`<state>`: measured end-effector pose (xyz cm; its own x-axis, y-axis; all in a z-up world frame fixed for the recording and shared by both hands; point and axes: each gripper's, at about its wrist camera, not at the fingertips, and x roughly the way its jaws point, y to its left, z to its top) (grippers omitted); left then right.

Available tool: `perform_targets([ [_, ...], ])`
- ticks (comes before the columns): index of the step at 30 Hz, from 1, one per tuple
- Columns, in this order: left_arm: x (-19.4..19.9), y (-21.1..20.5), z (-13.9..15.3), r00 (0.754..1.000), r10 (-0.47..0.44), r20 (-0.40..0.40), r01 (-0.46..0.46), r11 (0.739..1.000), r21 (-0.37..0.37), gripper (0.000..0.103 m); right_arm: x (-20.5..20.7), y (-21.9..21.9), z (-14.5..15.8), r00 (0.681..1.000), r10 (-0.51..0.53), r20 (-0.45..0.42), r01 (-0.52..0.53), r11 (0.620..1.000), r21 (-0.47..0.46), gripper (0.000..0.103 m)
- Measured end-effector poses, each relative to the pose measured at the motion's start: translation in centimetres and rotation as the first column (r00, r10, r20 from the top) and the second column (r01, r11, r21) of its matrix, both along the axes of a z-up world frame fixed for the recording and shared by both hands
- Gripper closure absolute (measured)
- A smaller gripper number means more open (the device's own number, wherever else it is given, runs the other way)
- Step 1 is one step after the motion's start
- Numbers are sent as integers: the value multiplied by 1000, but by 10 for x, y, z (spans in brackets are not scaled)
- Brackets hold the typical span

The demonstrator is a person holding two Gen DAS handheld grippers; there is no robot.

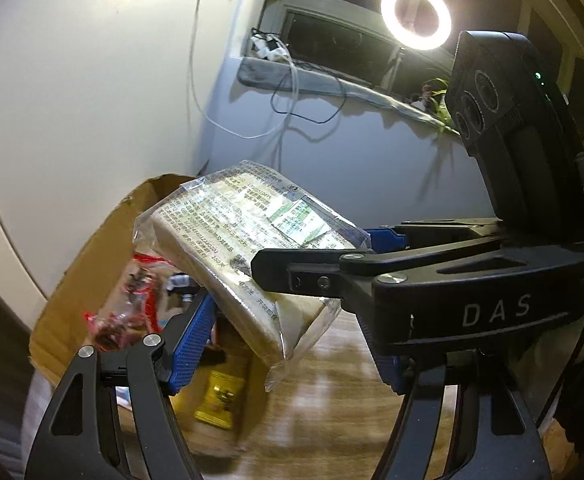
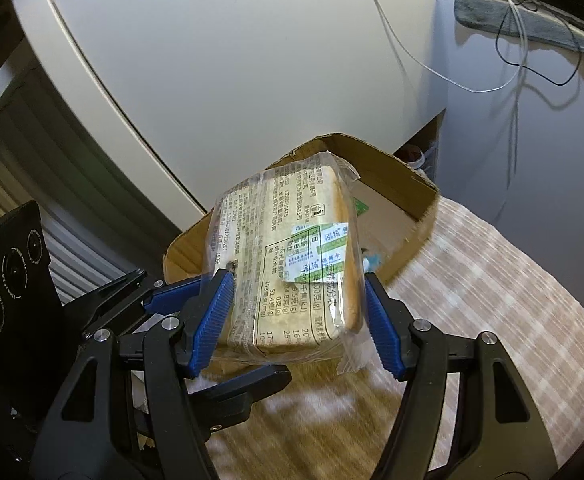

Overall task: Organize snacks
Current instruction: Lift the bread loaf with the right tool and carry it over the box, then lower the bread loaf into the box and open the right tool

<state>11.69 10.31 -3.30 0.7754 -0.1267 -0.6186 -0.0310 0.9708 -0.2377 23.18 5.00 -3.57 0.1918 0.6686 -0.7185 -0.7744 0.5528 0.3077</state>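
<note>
Your right hand-held gripper (image 2: pixel 298 320) clamps its blue pads on the sides of a wrapped bread pack (image 2: pixel 287 256), while your left hand-held gripper (image 1: pixel 287 336) grips the same pack crosswise, apparently sharing the load. The pack hangs clear above the cloth-covered desk (image 2: pixel 492 280). Just beyond, an open cardboard box (image 1: pixel 91 256) holding other snacks looks like the destination.

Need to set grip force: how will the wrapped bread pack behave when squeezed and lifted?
Probably soft and crushable: the bread pack shows a pale loaf between the right gripper's pads. Likely light for its size. Its glossy clear wrapper looks slippery, and loose ends may flop.
</note>
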Motion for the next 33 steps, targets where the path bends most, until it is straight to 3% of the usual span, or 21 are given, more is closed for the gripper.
perform_targets([
  [15,22,31,-12,998,37,-53,-36,999,7,34,35,40,-18,999,4,-38,-5,1000,-22,35],
  [33,47,45,-21,991,79,-107,-73,996,55,35,49,52,-30,999,-34,-23,33,996,-78,35],
])
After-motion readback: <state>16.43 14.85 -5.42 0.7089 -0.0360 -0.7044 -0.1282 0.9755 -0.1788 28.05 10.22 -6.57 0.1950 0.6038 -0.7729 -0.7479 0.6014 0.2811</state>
